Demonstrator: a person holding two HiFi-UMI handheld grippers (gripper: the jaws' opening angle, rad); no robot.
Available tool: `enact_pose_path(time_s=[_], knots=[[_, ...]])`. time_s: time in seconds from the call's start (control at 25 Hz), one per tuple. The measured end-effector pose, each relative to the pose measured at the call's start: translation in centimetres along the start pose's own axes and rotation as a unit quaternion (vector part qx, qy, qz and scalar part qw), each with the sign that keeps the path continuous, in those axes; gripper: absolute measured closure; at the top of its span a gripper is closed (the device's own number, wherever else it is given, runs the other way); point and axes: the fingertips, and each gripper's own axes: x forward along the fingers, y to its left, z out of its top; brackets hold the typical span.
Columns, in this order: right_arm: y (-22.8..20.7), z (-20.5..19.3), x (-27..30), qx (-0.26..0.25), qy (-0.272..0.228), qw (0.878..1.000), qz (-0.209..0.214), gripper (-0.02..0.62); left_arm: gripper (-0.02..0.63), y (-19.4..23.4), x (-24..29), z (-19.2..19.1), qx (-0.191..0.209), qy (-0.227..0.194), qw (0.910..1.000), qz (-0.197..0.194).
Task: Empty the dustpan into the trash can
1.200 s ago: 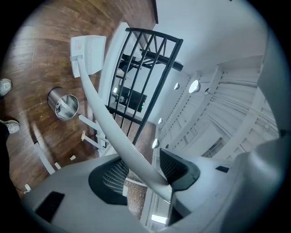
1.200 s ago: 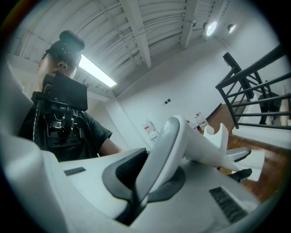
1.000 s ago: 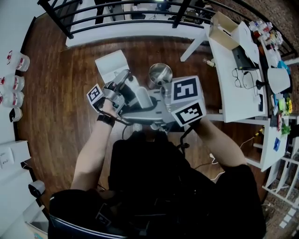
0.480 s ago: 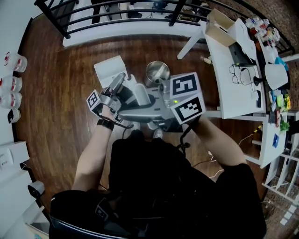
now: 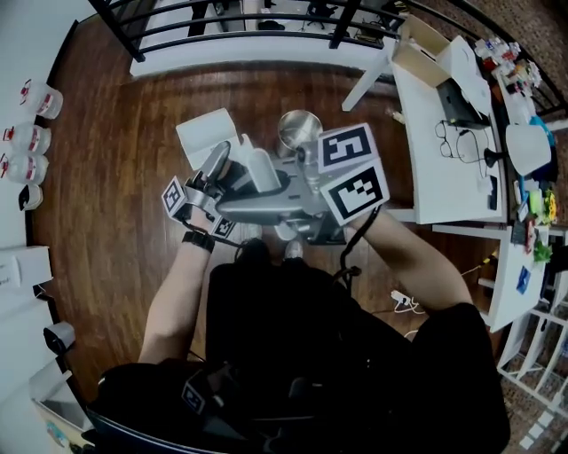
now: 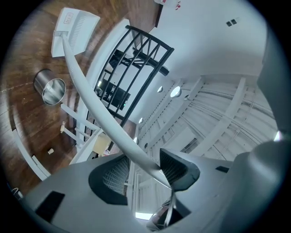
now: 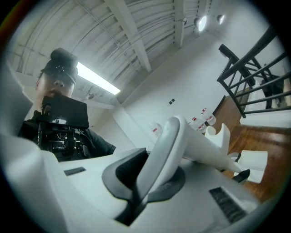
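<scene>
A white dustpan [image 5: 209, 133] on a long curved white handle [image 6: 91, 95] sits left of the open steel trash can [image 5: 300, 131], over the wood floor. In the left gripper view the pan [image 6: 72, 29] is at the handle's far end and the can [image 6: 52, 88] lies below it. My left gripper [image 6: 141, 170] is shut on that handle near its upper end. My right gripper [image 7: 141, 182] is shut on a second white handle with a grey strip [image 7: 166, 145], level and close beside the left one. Whether the pan touches the floor I cannot tell.
A white table [image 5: 444, 177] with glasses and a laptop stands at the right, one slanted leg [image 5: 364, 80] close behind the can. A black railing [image 5: 248, 18] runs along the back. White jars [image 5: 27, 133] line the left wall. A cable and power strip [image 5: 404, 301] lie on the floor.
Both grippers have shifted together with their handles, the right one's marker cube now nearer the can. The pan stays left of the can. Neither grip has changed.
</scene>
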Motion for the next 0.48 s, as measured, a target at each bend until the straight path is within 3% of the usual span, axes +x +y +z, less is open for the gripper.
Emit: enact_pose_path(time_s=[0.28,0.48], knots=[[2.7,-3.1,-0.1,0.013,0.022,0.999,0.032,0.588,0.391,0.9,-4.4,-2.1,0.012,-0.054,0.9985,0.007],[5.1,-5.1,-2.1,0.017,0.021,0.998,0.055,0.588,0.391,1.5,-6.0,-5.2,0.027,-0.056,0.9981,-0.006]])
